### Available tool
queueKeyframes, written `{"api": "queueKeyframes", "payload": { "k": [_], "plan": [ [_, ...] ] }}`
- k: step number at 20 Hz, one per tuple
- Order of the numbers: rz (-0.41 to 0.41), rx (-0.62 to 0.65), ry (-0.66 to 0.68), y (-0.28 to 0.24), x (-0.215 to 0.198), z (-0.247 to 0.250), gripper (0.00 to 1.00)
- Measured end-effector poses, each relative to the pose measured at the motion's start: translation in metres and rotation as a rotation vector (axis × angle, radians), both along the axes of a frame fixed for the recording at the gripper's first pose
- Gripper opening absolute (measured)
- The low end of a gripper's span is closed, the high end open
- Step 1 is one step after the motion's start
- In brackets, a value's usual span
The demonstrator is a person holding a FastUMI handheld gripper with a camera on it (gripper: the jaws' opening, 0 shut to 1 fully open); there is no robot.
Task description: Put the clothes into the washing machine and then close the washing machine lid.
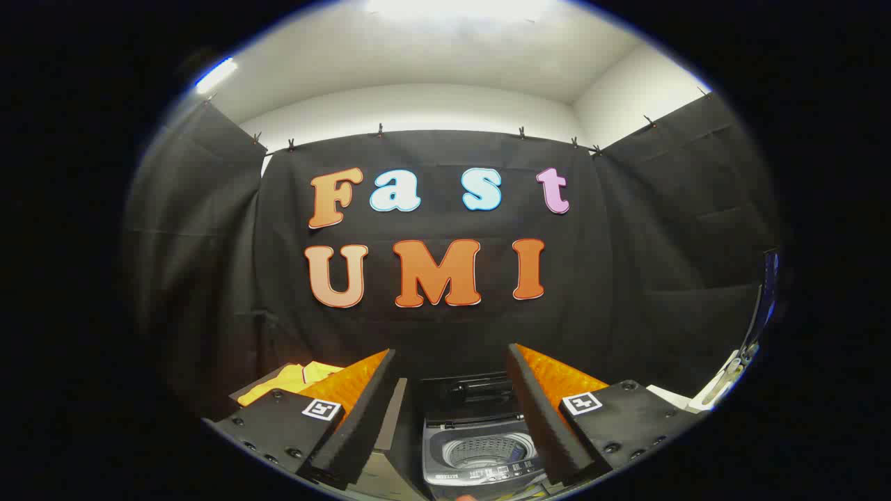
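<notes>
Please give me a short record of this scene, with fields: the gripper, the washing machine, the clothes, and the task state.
hand-held gripper: fingers open, holding nothing
washing machine: between and below the fingers, lid up, drum empty as far as visible
clothes: yellow garment, beyond the left finger, on a surface beside the machine
task state: nothing loaded yet

One washing machine [480, 445], lid up; one yellow garment [296, 379]; one gripper [451, 410], two fingers [355, 424] spread apart.
</notes>
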State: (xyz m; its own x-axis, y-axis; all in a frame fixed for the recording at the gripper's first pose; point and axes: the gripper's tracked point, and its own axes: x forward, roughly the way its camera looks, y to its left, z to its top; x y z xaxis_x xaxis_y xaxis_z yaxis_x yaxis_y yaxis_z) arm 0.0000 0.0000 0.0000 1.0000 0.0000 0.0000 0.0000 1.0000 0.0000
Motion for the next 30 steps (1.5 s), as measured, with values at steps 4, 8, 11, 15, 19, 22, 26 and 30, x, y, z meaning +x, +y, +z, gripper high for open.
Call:
{"api": "queueKeyframes", "payload": {
  "k": [4,8,11,15,19,22,26,30],
  "plan": [
    [0.006,-0.007,0.009,0.005,0.005,0.000,0.99],
    [0.000,-0.017,0.009,0.008,0.010,0.000,0.99],
    [0.005,-0.014,0.012,0.014,0.011,-0.002,0.99],
    [-0.002,-0.032,0.010,0.018,0.013,-0.002,0.99],
    [-0.003,-0.042,0.012,0.014,0.014,0.000,0.99],
    [0.009,-0.044,0.011,0.008,0.017,0.002,0.99],
    [0.026,-0.027,0.012,-0.007,0.031,-0.001,0.99],
    [0.061,0.001,0.032,-0.015,0.056,-0.008,0.99]
  ]
}}
